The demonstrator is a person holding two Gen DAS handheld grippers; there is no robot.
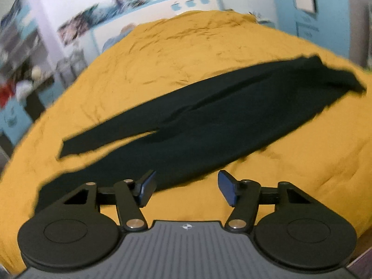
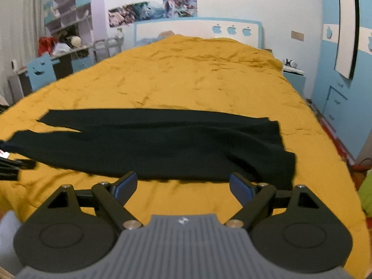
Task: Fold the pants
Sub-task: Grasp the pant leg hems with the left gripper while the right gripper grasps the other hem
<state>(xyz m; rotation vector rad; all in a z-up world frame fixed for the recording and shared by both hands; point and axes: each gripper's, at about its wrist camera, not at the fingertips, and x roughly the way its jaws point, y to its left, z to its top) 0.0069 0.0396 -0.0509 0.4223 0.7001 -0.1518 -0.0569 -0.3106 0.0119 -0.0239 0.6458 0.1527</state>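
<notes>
Black pants (image 2: 162, 144), flat, lengthwise across yellow bedspread (image 2: 197, 74)

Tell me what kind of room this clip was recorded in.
Most likely a bedroom, perhaps a child's: a bed under a mustard-yellow bedspread with black pants laid across it, a blue-and-white headboard with apple cutouts, and a cluttered desk with shelves beside it.

One pair of black pants (image 2: 162, 144) with two legs, one bed (image 2: 197, 74) under one mustard cover, two grippers, left gripper (image 1: 186, 187) and right gripper (image 2: 183, 186), three apple cutouts (image 2: 231, 29) on one headboard at 12 o'clock, two posters (image 2: 151, 10) at 11 o'clock
</notes>
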